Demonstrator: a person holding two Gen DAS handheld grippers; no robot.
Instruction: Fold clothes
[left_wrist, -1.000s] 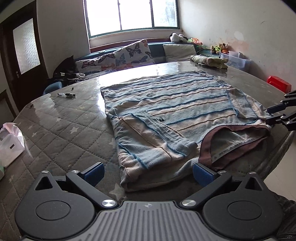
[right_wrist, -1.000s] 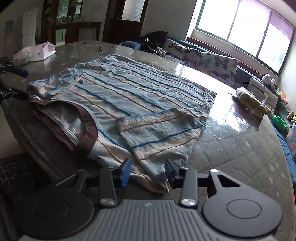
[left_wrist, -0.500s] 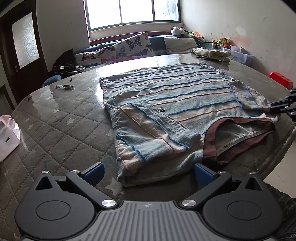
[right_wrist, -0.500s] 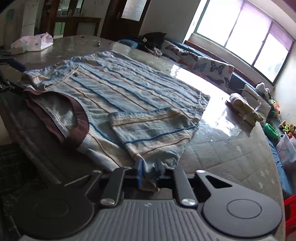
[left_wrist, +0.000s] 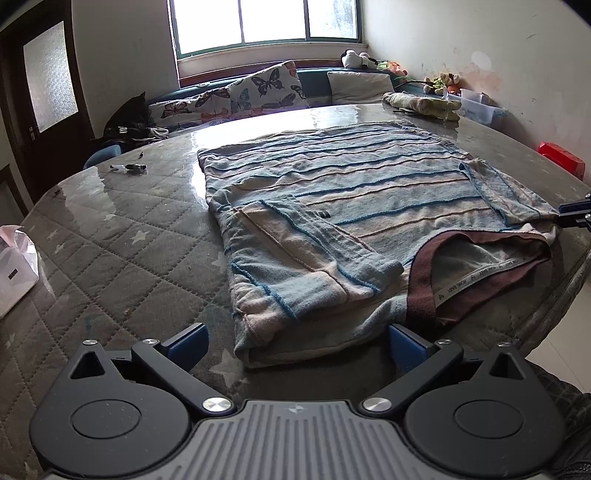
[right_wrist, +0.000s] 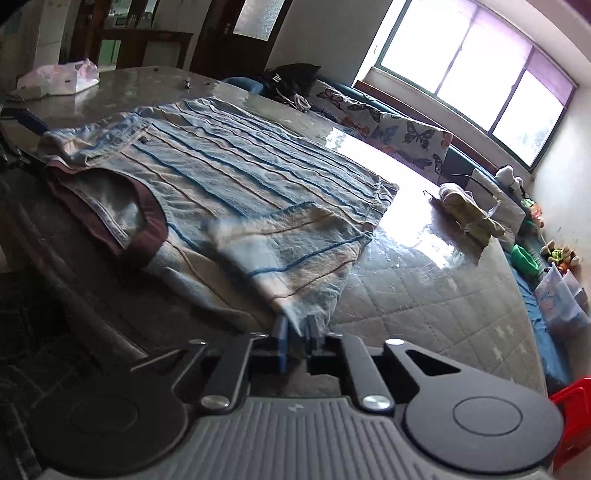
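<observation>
Striped blue sweater (left_wrist: 354, 206) lying flat mid-frame on quilted round table (left_wrist: 122, 251), maroon collar at lower right, hem toward window at top, left gripper (left_wrist: 295, 345) spread wide near its folded sleeve, right gripper (right_wrist: 296, 341) pinching other sleeve's cuff, jaws easing apart

The striped shirt (left_wrist: 354, 206) is blue and cream with a dark red neck band. It lies flat on the round table (left_wrist: 110, 243), with its neck by the near edge and both short sleeves folded in on top. One corner looks lifted, though it is blurry.
</observation>
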